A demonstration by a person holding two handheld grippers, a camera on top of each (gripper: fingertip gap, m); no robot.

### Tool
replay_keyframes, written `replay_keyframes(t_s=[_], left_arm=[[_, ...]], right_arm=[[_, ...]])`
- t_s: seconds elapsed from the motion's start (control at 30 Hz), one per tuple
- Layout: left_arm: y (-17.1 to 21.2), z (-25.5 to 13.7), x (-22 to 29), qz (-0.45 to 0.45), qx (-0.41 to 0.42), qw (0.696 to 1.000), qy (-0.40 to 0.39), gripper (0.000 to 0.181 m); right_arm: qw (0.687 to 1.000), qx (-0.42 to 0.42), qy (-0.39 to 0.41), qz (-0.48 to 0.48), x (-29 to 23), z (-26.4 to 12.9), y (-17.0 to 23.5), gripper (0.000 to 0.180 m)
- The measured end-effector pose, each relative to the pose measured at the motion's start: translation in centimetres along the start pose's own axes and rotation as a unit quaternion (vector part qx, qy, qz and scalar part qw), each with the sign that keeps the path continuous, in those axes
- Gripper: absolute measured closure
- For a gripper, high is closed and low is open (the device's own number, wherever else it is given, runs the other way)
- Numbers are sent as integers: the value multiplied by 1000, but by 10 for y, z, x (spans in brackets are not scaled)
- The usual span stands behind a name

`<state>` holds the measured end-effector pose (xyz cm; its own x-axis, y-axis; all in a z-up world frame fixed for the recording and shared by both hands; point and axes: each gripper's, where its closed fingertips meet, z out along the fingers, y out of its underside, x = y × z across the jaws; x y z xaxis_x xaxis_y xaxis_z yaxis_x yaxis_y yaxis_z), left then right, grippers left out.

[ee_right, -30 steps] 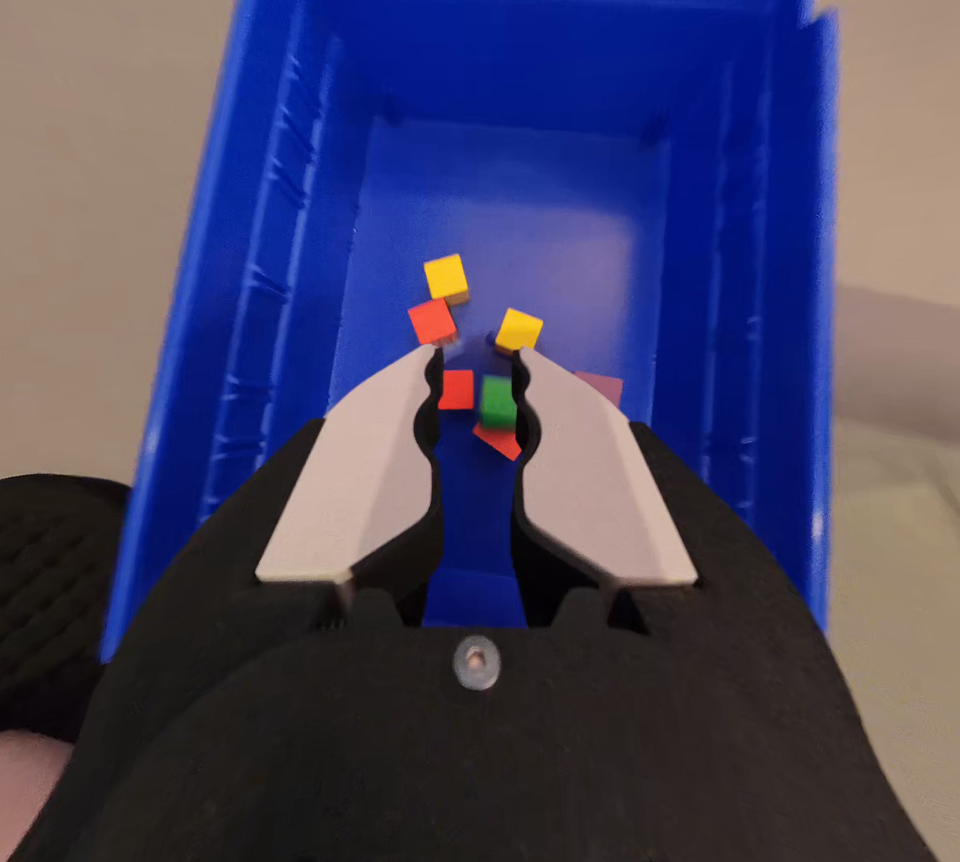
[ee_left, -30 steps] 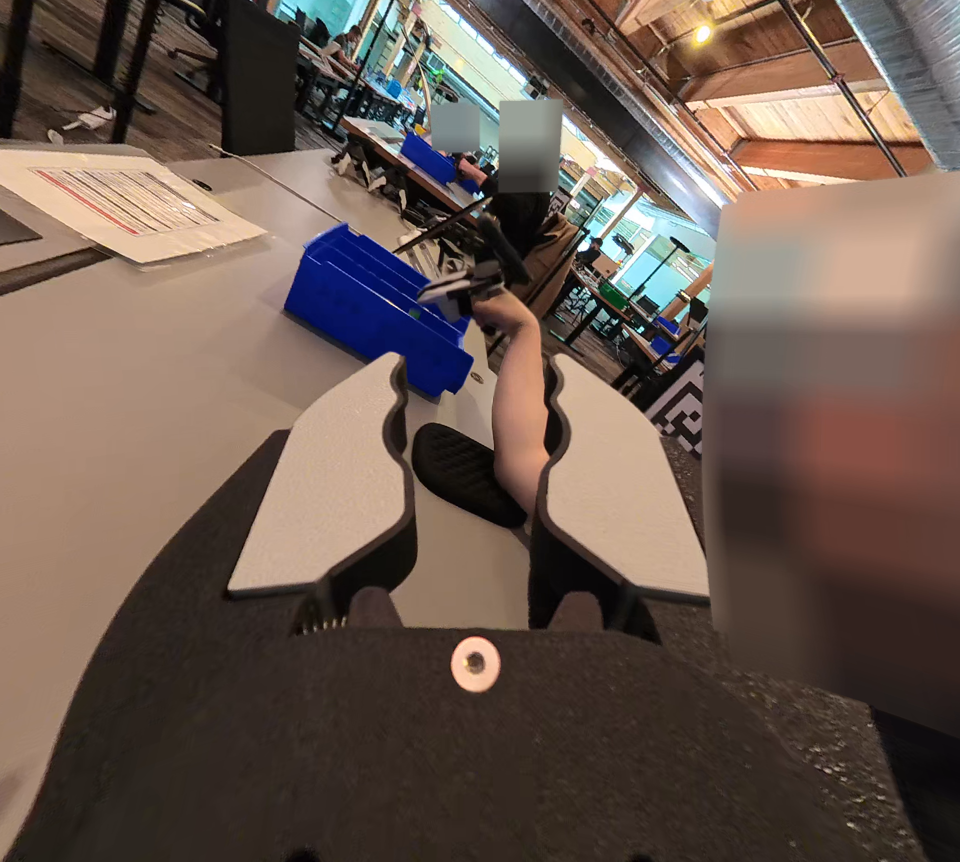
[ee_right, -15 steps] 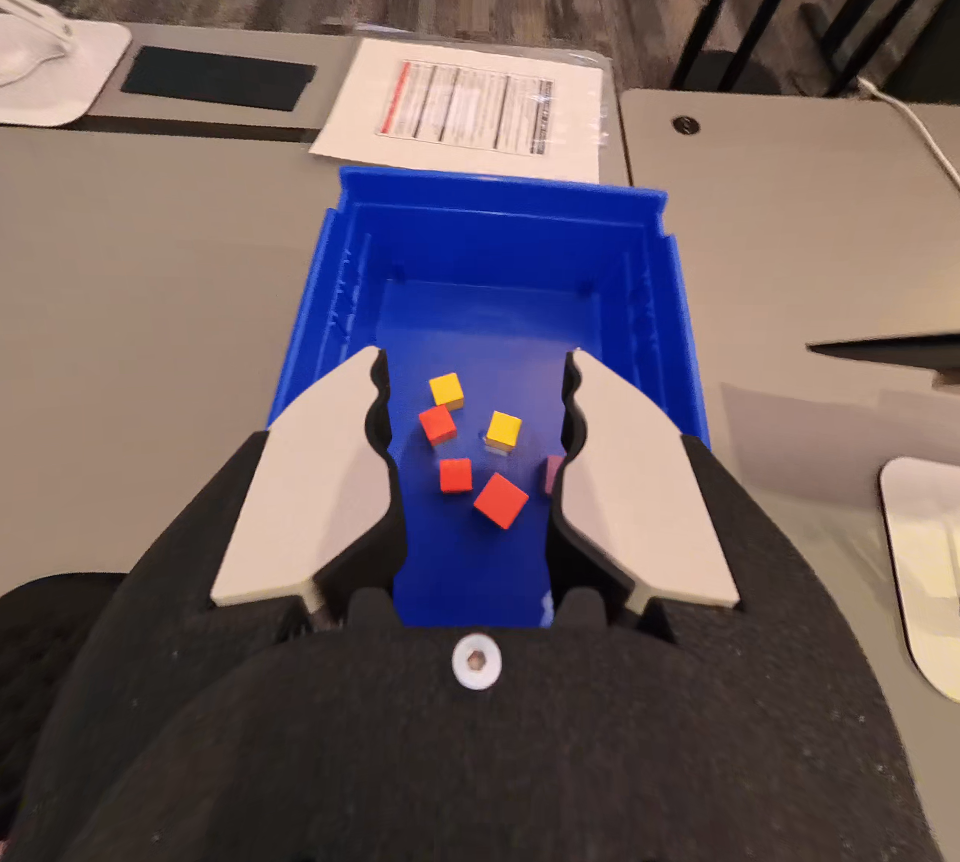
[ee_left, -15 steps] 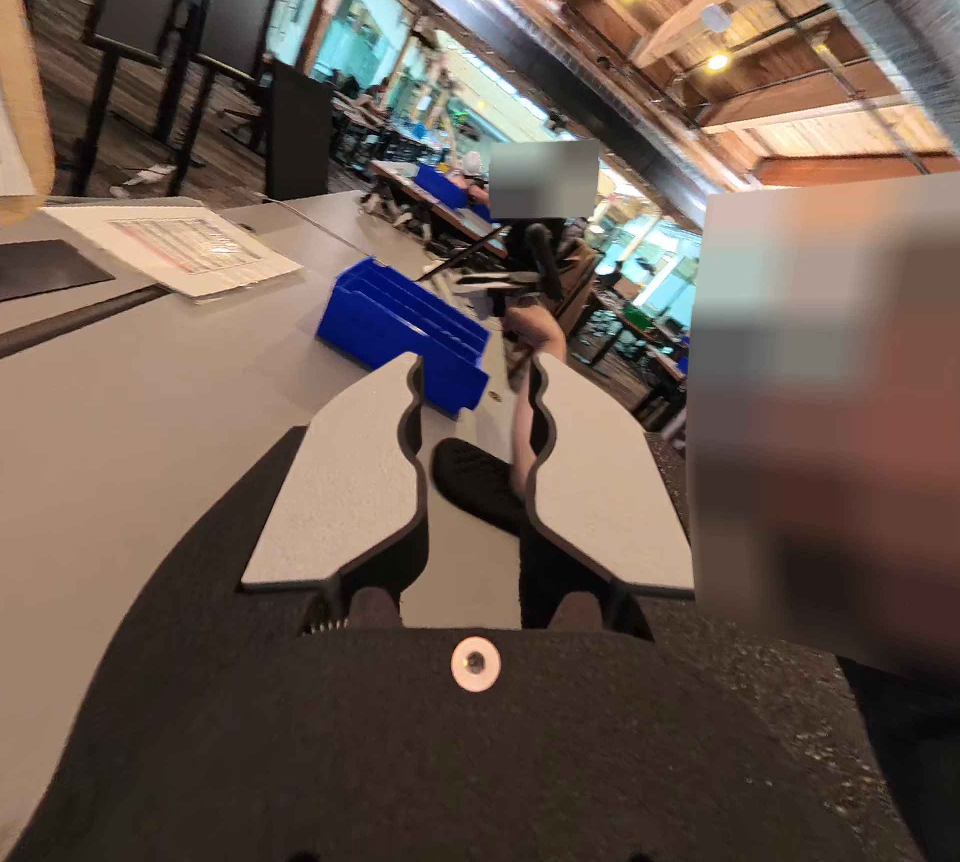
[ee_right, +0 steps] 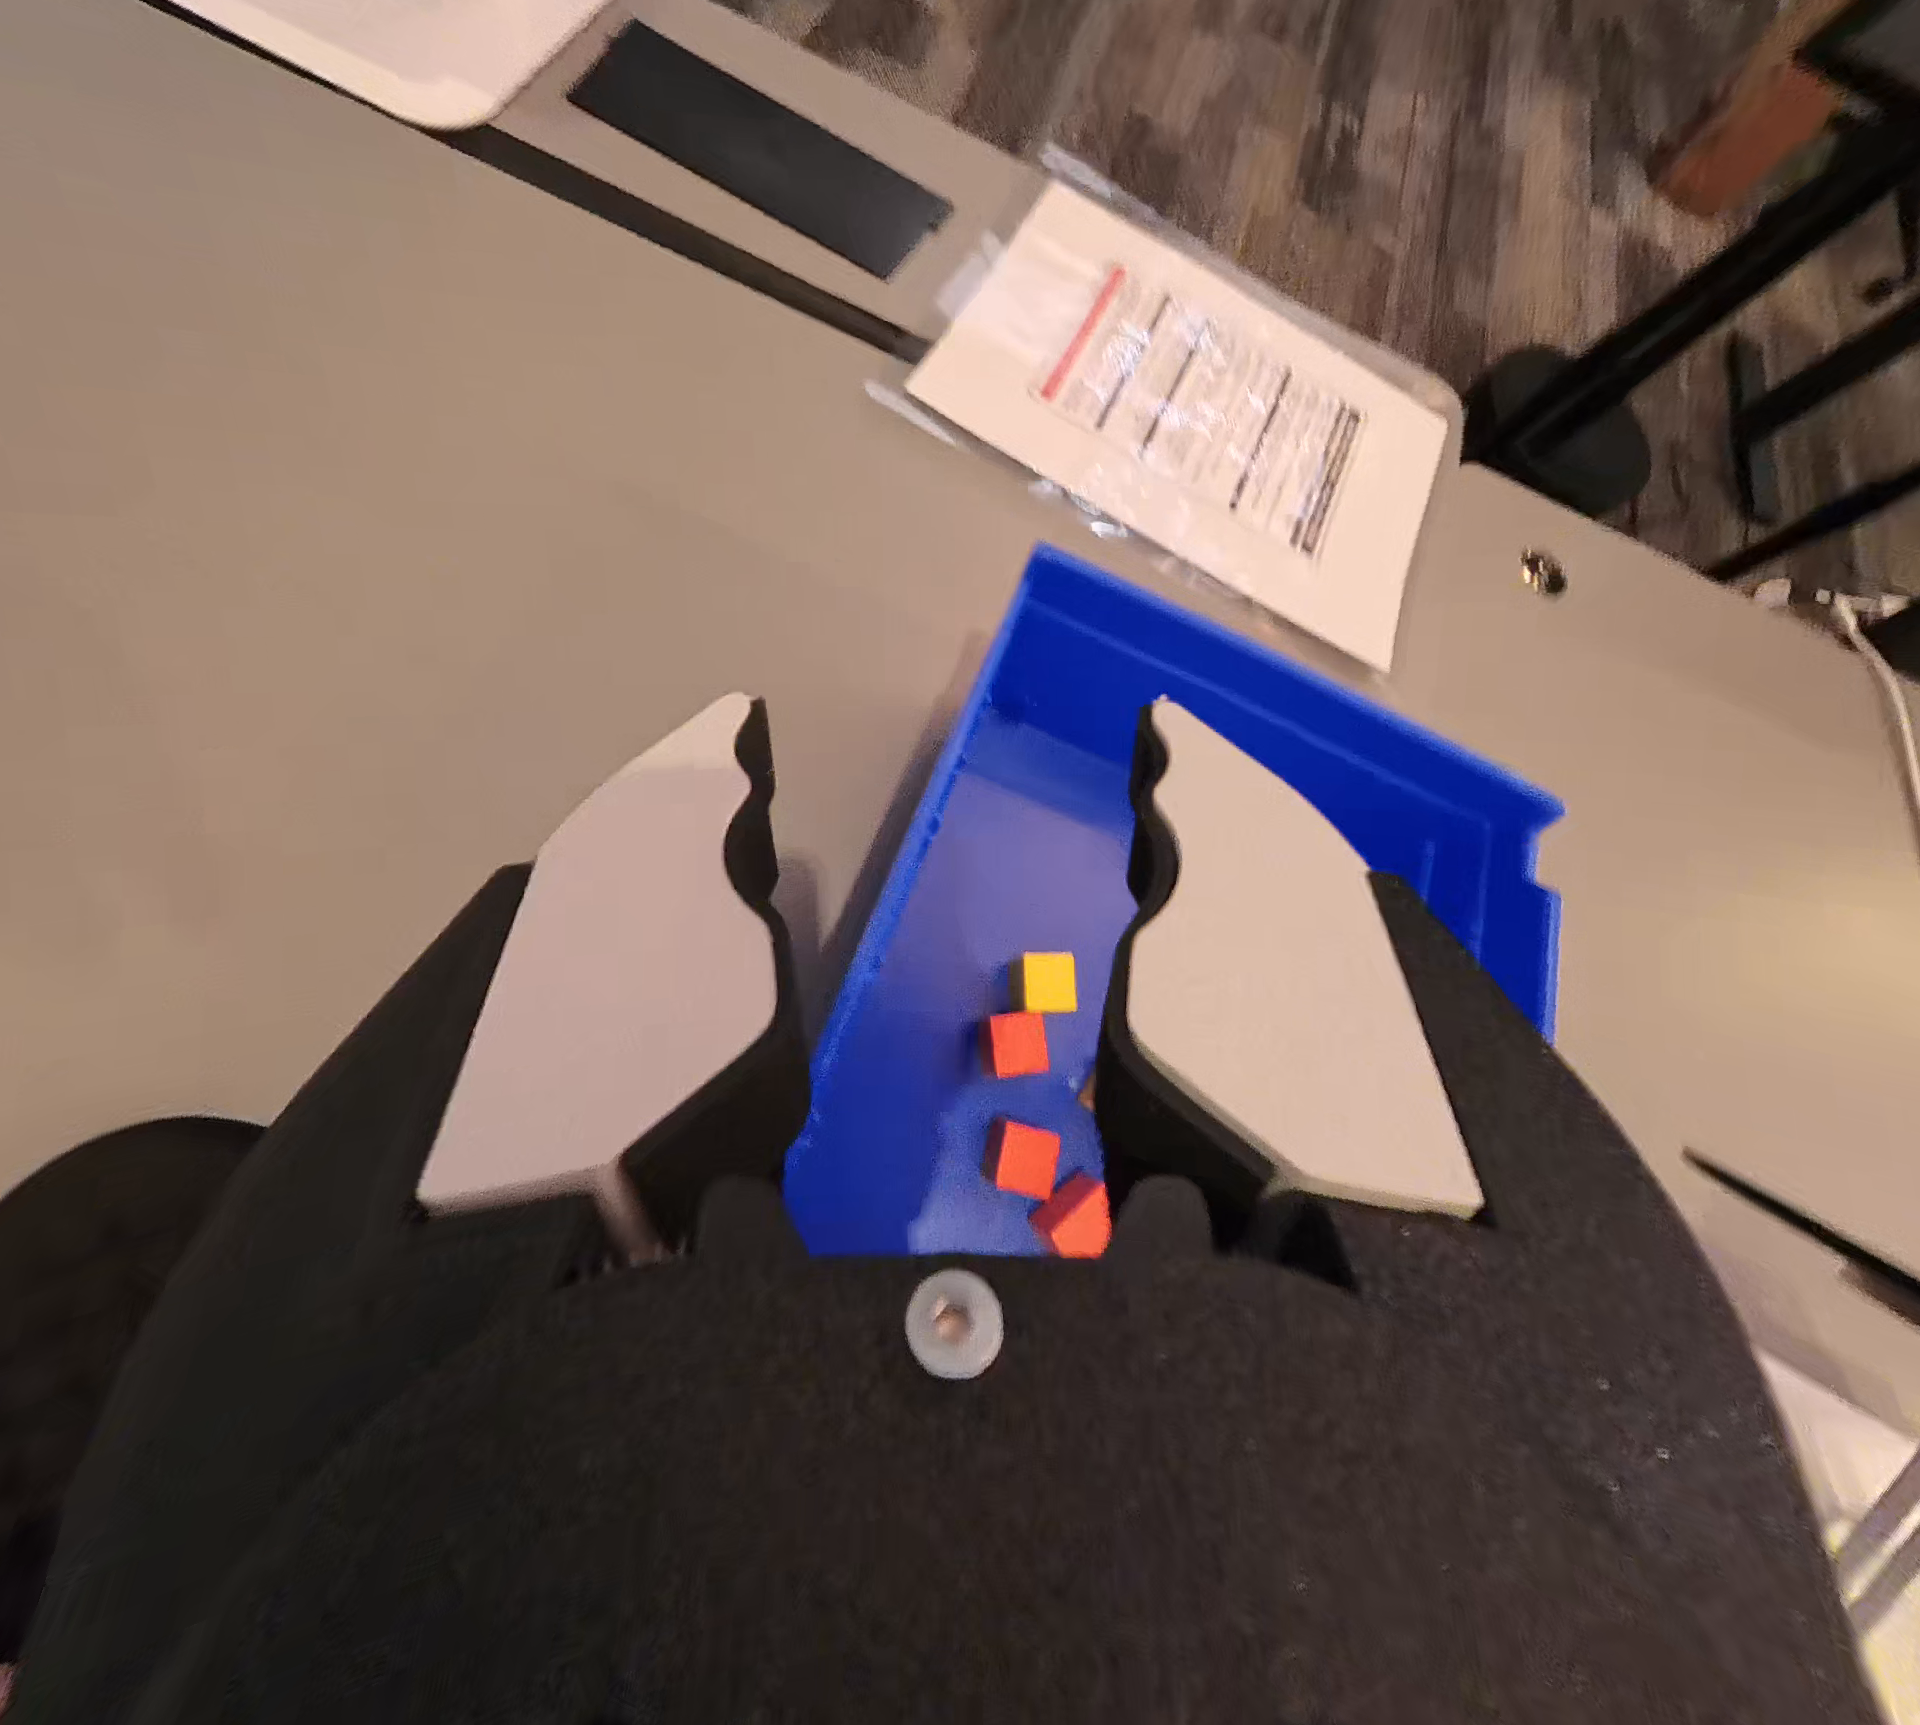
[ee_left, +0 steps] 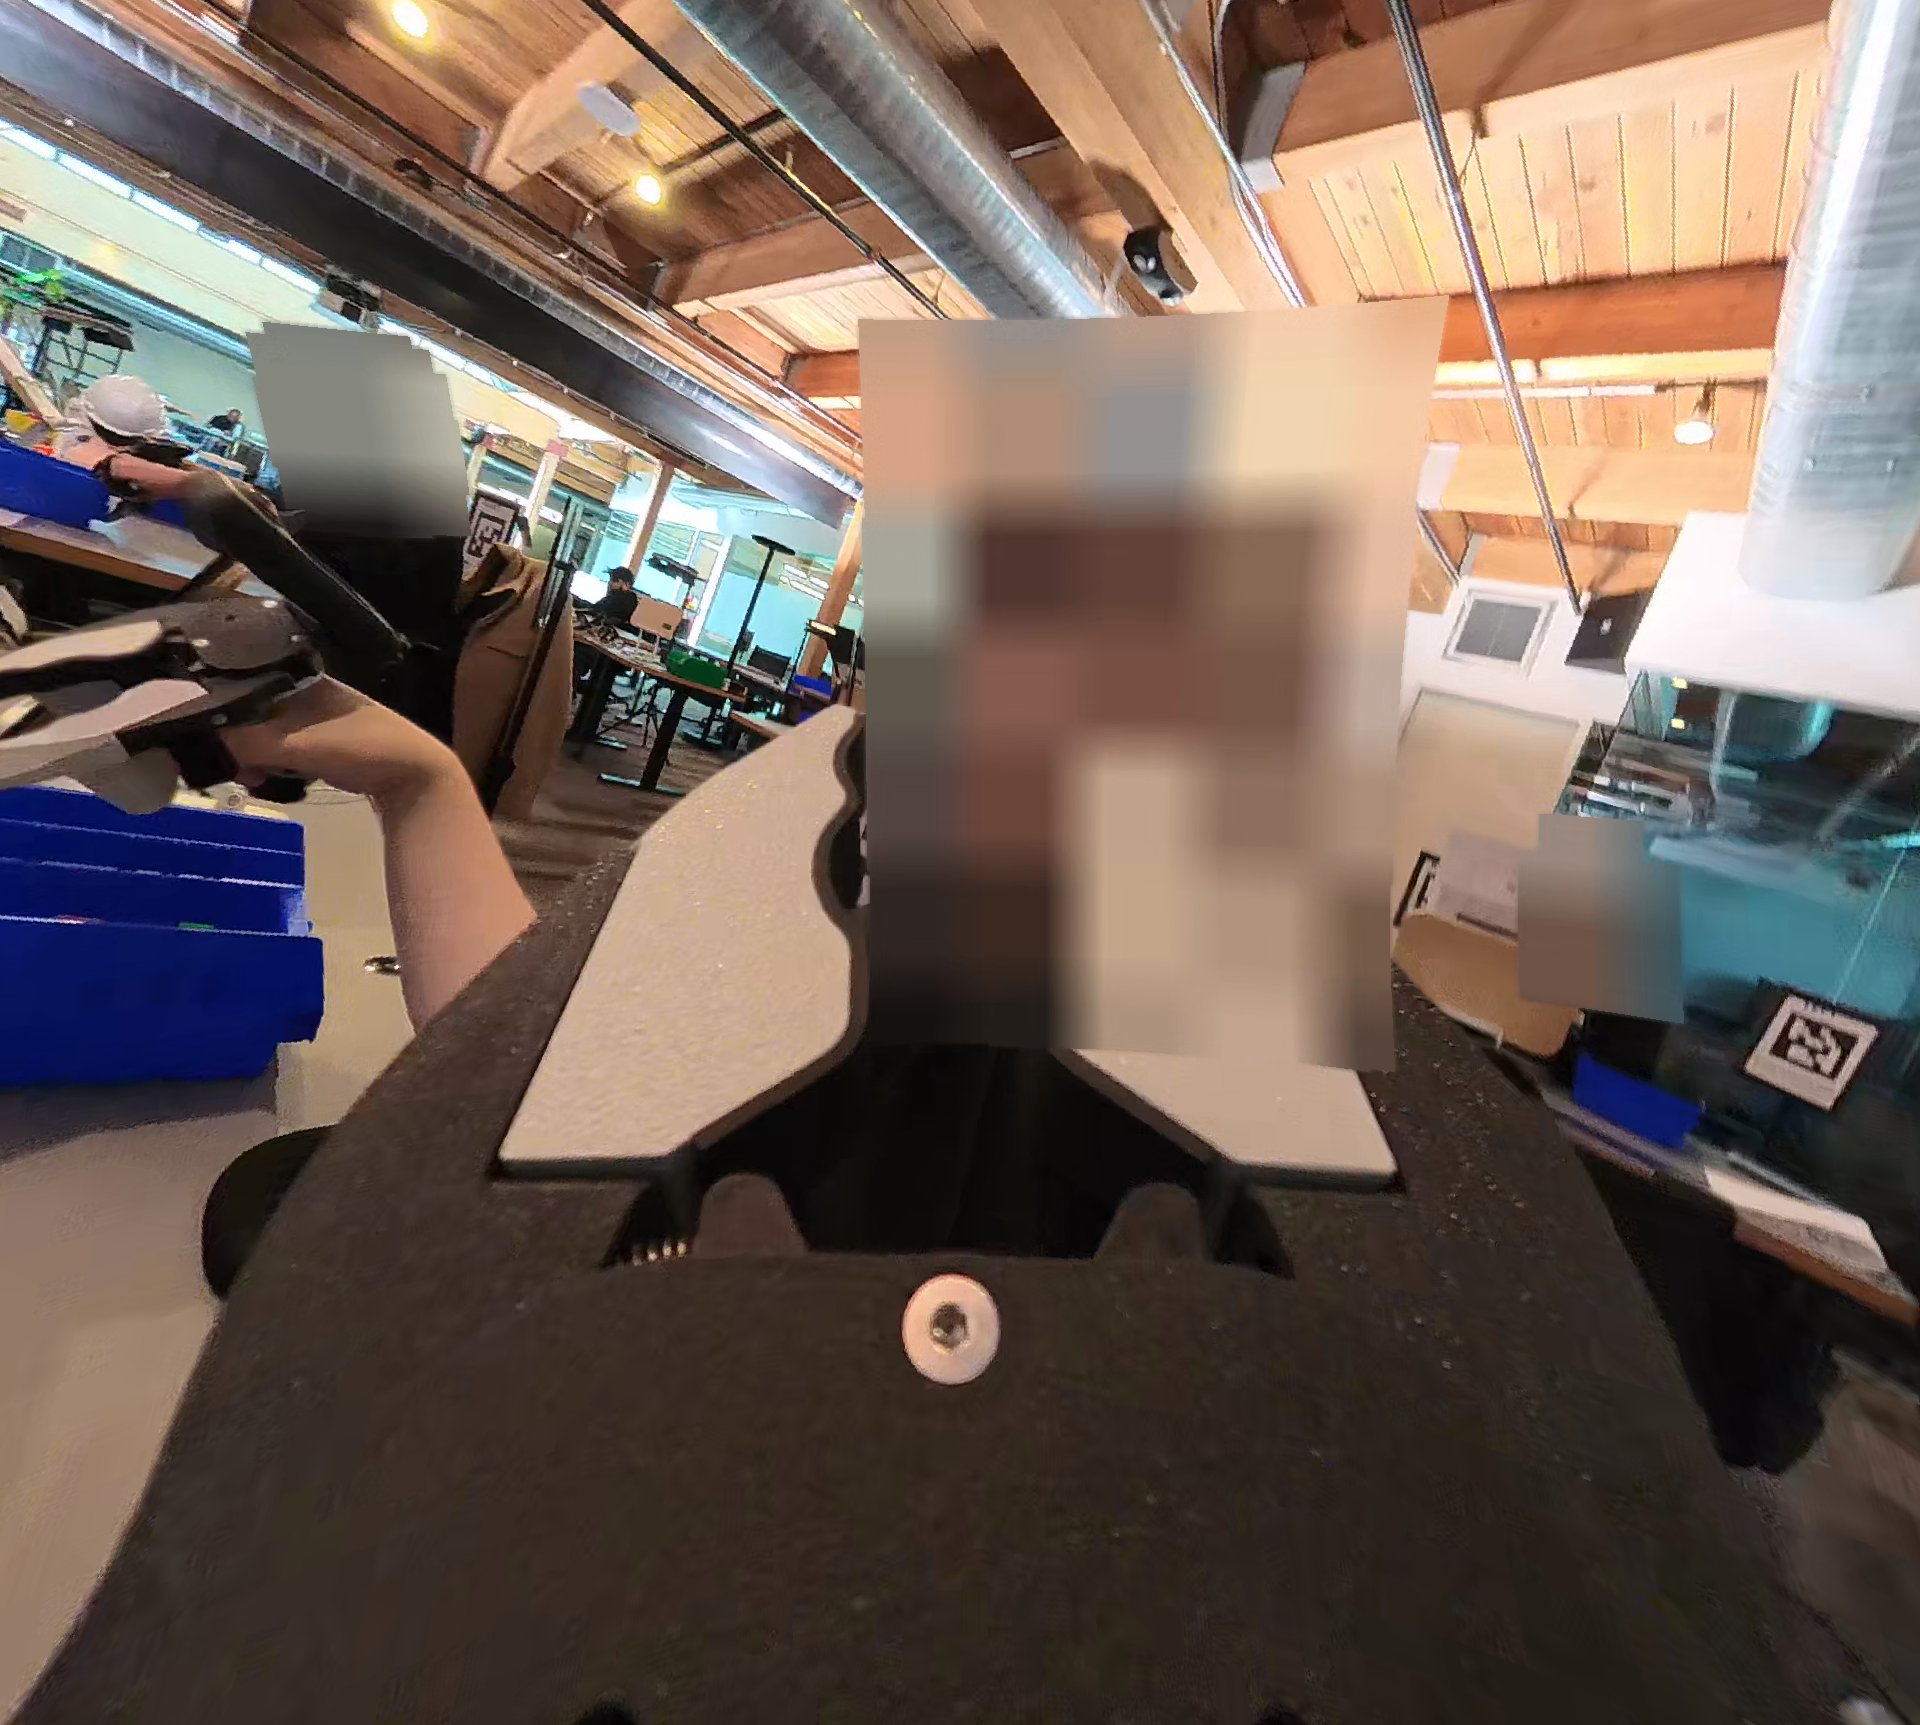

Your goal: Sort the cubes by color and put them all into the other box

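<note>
In the left wrist view, the left gripper (ee_left: 1039,844) is now tilting up toward the ceiling beams instead of lying along the table (ee_left: 62,1260). Its fingers are standing wide apart with nothing between them, though a mosaic patch is covering much of the right one. The blue boxes (ee_left: 145,969) have slid to the left edge of the view, and the right gripper (ee_left: 31,699) is hovering above them in the person's hand (ee_left: 260,756).

In the right wrist view, the right gripper (ee_right: 956,719) is spreading wider than half a second ago and holding nothing. It is sitting higher and turned, so the blue box (ee_right: 1351,740) is lying slantwise near the table's far edge, by the printed sheet (ee_right: 1195,428). Inside, along the box's left wall, a yellow cube (ee_right: 1047,981) and three red cubes (ee_right: 1016,1045) are showing; the second yellow one is mostly hidden behind the right finger.
</note>
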<state>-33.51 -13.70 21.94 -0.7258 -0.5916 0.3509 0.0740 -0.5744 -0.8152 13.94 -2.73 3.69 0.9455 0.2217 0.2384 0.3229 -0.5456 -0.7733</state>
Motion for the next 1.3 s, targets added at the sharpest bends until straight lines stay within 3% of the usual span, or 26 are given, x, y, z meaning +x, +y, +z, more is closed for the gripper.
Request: replay_keyframes(t_s=[0.3,0.37,0.43,0.53,0.6,0.67,0.73,0.83,0.87,0.9,1.0,1.07,1.1,1.2,1.3], left_arm=[[1,-4,8,2,-31,998,-52,151],[1,-16,9,1,-43,994,-102,154],[2,-36,6,-8,-64,983,-171,169],[3,-87,-2,-32,-96,941,-323,172],[4,-143,-9,-35,-125,877,-462,171],[8,-211,-5,-29,-172,787,-592,174],[21,-283,11,-34,-241,668,-703,175],[51,-385,56,-85,-362,462,-805,168],[62,-408,69,-114,-381,415,-819,167],[75,-423,77,-144,-384,395,-822,168],[105,-452,85,-209,-362,383,-824,166],[117,-462,85,-217,-363,390,-818,164],[121,-464,83,-211,-370,401,-811,163],[143,-450,74,-205,-420,471,-748,155],[165,-441,72,-237,-451,487,-709,143]], right_arm=[[997,23,-8,-71,-33,2,-38,115],[997,25,-6,-76,-34,4,-41,116],[997,24,-7,-77,-35,6,-41,116],[997,18,-13,-78,-36,10,-38,117],[997,8,-12,-76,-35,14,-34,117],[997,-3,-9,-75,-32,17,-31,117],[997,-12,-7,-74,-31,21,-27,117],[997,-26,-9,-76,-32,27,-23,117],[997,-29,-10,-77,-33,29,-23,117],[996,-33,-12,-78,-34,31,-22,117],[995,-45,-16,-84,-38,36,-20,117],[995,-51,-20,-87,-41,40,-19,117],[994,-52,-24,-89,-43,42,-18,117],[994,-60,-31,-91,-46,47,-17,117],[992,-72,-31,-95,-47,51,-14,117]])
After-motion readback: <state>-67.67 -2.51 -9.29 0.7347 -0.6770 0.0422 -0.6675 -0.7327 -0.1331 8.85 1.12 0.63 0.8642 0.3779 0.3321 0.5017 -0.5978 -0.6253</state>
